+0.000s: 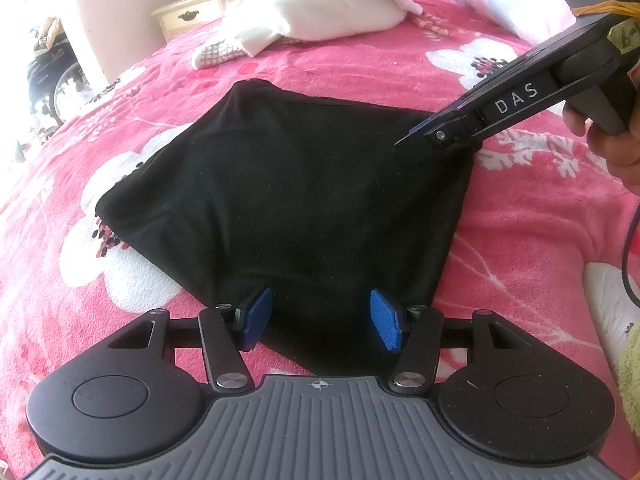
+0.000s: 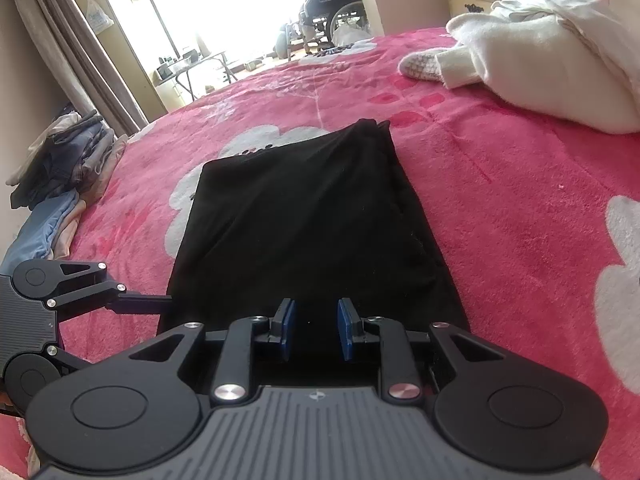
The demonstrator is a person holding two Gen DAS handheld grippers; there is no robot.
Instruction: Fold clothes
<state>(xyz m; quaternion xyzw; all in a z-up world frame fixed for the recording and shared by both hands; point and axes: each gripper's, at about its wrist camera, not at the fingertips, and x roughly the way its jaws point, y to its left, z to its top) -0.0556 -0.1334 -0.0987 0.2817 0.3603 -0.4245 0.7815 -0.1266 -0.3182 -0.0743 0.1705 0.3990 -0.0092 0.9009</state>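
Both grippers hover over the black garment: left gripper [image 1: 320, 318] with jaws apart at its near edge, right gripper [image 2: 316, 330] narrower but parted, gripping nothing. The garment [image 1: 280, 200] lies partly folded on the pink blanket [image 1: 520, 240]. Next likely: pinch an edge. Its type and layers are unclear.
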